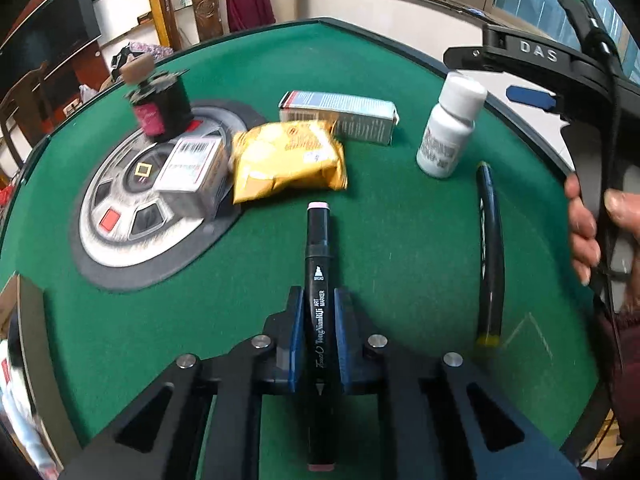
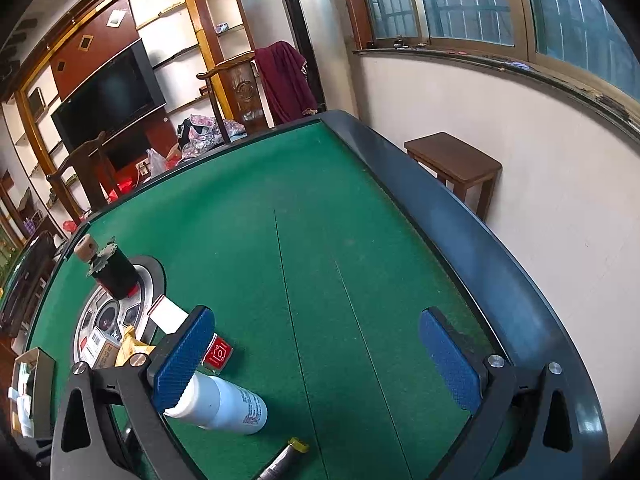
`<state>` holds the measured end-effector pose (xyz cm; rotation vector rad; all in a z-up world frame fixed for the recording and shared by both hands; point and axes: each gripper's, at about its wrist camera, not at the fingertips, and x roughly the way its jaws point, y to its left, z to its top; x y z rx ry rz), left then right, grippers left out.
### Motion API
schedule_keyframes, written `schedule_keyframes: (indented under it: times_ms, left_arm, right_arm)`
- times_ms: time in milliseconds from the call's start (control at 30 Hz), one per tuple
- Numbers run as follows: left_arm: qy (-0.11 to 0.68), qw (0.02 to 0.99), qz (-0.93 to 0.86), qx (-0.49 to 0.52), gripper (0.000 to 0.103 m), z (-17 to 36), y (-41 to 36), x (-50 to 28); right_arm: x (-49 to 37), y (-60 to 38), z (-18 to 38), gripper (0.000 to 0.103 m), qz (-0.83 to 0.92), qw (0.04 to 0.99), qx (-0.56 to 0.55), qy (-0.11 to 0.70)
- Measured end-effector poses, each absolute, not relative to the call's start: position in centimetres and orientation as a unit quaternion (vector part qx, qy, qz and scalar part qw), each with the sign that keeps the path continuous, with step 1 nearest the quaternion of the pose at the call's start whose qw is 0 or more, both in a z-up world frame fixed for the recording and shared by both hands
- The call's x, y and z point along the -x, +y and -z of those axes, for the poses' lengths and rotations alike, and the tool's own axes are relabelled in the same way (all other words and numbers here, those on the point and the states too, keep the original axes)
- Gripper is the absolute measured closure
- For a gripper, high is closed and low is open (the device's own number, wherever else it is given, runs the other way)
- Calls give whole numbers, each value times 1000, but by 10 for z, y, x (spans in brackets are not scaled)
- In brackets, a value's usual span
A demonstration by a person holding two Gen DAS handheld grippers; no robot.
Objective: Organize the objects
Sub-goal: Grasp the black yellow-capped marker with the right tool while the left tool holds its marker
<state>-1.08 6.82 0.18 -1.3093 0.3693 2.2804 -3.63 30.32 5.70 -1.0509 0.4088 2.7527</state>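
Note:
My left gripper (image 1: 318, 336) is shut on a black art marker (image 1: 318, 264) with pink end caps, held above the green table (image 1: 400, 220). A white pill bottle (image 1: 450, 128) stands at the right, just below my right gripper (image 1: 528, 98), which hangs open above it. In the right wrist view the bottle (image 2: 228, 404) sits just under the left blue finger (image 2: 184, 356); the right gripper (image 2: 316, 360) is open and empty. A black pen with a yellow tip (image 1: 490, 256) lies to the marker's right, and also shows in the right wrist view (image 2: 282, 458).
A yellow snack packet (image 1: 286, 160), a grey carton (image 1: 340, 116), a barcoded box (image 1: 192, 172) and a black jar with a cork lid (image 1: 160, 100) lie around the round centre console (image 1: 120, 236). A raised dark rim (image 2: 460, 232) edges the table.

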Motion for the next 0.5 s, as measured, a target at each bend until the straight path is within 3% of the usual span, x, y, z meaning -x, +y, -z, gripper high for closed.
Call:
schedule_keyframes:
  times_ms: [500]
  left_arm:
    - [34, 204, -884, 419, 89, -62, 8, -31]
  right_arm:
    - [29, 315, -47, 0, -921, 140, 333, 143]
